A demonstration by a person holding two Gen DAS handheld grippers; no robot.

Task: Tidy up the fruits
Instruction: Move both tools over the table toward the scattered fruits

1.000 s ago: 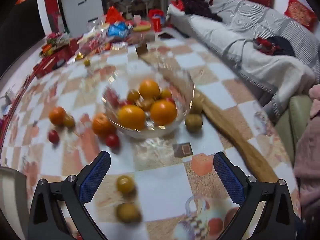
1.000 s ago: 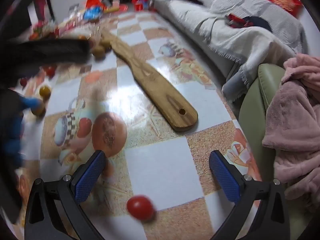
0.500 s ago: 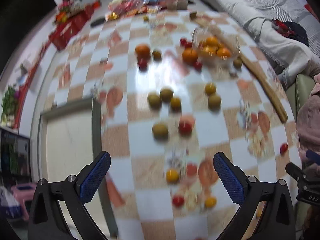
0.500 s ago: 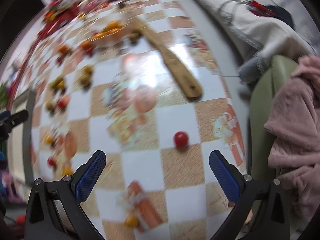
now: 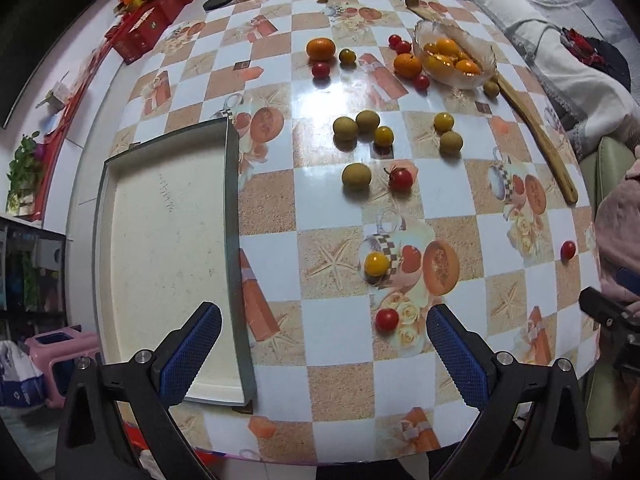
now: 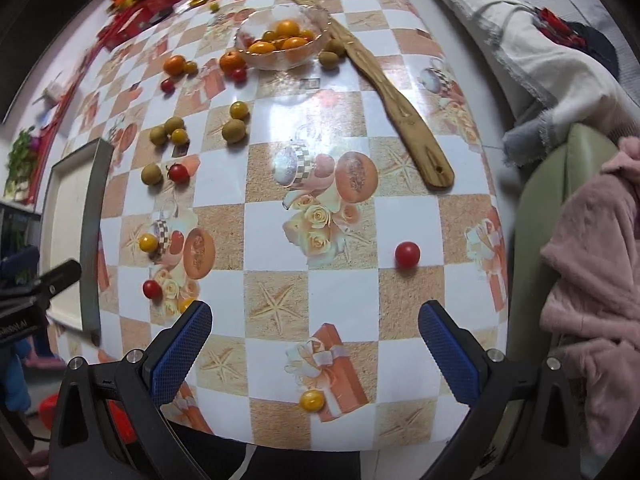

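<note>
— Noted what, biggest first?

— Noted a table [image 5: 340, 360] under a checked oilcloth, filling both views. Spotted a sofa [image 5: 560, 52] under pale throws beyond its right edge. Found a shallow cream tray [image 5: 168, 240] with a grey rim on the left of the table, holding nothing. Picked out a long wooden paddle [image 5: 536, 128] lying along the right side.

— And the claws?

— Found the left gripper [image 5: 322, 309] hovering over the near edge, blue pads spread wide, nothing between them, left finger above the tray's near corner. Found the right gripper [image 6: 314, 306] likewise gaping and holding nothing, further right along the same edge.

— Then the fruit?

— Spotted a glass bowl [image 5: 460, 82] at far right, just beside the paddle's far end; could not tell whether touching. Saw small orange fruit heaped inside. Saw two loose oranges [image 5: 320, 48] left of it, one just beside the bowl's wall. Found greenish-brown fruits [image 5: 356, 176] scattered mid-table, well apart from the tray, mixed with small yellow ones. Closer in, picked out a yellow cherry tomato [image 5: 377, 264] and, nearer again, a red cherry tomato [image 5: 387, 319]. Saw a lone red tomato [image 6: 407, 255] near the right edge, beyond the right gripper's right finger. Caught a last yellow tomato [image 6: 311, 400] at the very near edge.
</note>
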